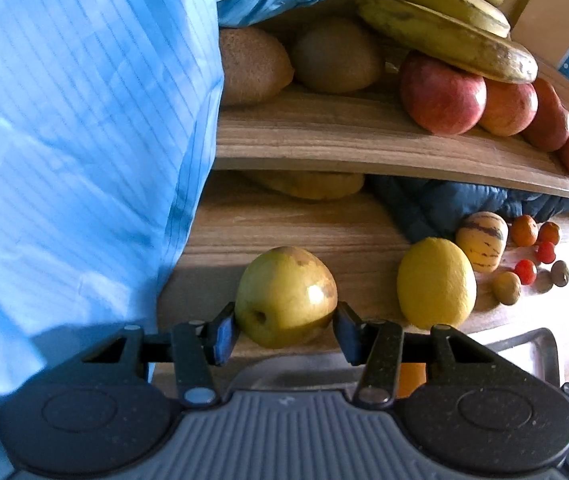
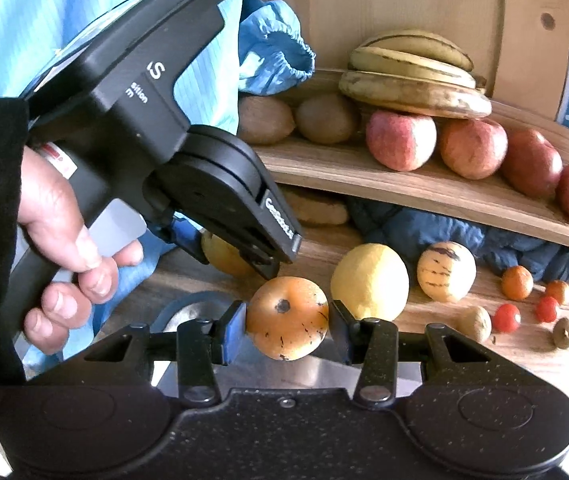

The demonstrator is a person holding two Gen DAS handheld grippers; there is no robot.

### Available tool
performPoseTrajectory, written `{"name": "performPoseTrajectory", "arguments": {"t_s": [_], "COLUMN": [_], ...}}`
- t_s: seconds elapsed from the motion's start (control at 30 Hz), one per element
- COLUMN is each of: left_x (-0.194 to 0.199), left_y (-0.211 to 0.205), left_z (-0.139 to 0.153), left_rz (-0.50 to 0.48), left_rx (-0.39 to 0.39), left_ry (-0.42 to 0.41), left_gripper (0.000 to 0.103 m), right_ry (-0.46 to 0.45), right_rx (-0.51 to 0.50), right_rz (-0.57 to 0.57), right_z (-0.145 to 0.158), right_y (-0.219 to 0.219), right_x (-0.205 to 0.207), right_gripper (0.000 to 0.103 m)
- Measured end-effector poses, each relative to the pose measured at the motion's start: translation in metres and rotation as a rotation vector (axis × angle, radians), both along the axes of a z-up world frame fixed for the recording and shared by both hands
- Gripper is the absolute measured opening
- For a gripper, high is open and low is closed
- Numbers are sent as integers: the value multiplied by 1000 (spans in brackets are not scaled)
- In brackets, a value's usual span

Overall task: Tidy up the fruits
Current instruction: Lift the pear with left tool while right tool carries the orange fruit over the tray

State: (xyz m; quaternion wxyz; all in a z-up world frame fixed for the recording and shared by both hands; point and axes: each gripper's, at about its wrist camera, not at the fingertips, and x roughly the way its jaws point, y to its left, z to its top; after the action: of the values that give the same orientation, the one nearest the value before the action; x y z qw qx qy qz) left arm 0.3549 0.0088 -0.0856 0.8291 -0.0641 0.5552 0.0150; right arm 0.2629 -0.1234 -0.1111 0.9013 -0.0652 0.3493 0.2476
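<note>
My left gripper [image 1: 286, 334] is shut on a yellow-green pear [image 1: 284, 292], with both pads pressed on its sides just above the wooden tabletop [image 1: 304, 232]. In the right wrist view a hand holds that left gripper [image 2: 226, 252] at upper left, and the pear [image 2: 220, 254] is mostly hidden behind its fingers. My right gripper [image 2: 286, 330] is shut on an orange fruit with dark specks [image 2: 288, 316], held over a metal tray [image 2: 324, 376]. A lemon [image 2: 368, 280] and a striped yellow melon [image 2: 446, 272] lie on the table beyond.
A curved wooden shelf [image 1: 364, 140] carries two kiwis [image 1: 336, 56], several red apples [image 1: 442, 92] and bananas [image 1: 444, 36]. Small tomatoes [image 2: 506, 318], tangerines [image 2: 516, 282] and nuts [image 2: 474, 324] lie at the right. A dark blue cloth [image 2: 524, 248] sits under the shelf. A light blue garment [image 1: 84, 140] fills the left.
</note>
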Motion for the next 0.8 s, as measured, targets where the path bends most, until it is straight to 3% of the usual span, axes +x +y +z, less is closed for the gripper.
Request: {"name": "performPoseTrajectory", "arguments": {"t_s": [0.47, 0.8], "left_x": [-47, -88], "left_y": [-13, -20], "left_z": [10, 9], "left_rz": [41, 61], "left_rx": [-10, -38], "left_ry": [-55, -21], "left_gripper": [54, 54], "right_ry": [4, 13], "right_rx": [-10, -26], "right_rz": [74, 123], "right_z": [2, -2], "right_y": [-19, -28], "right_x": [-35, -55], "right_gripper": [47, 47]}}
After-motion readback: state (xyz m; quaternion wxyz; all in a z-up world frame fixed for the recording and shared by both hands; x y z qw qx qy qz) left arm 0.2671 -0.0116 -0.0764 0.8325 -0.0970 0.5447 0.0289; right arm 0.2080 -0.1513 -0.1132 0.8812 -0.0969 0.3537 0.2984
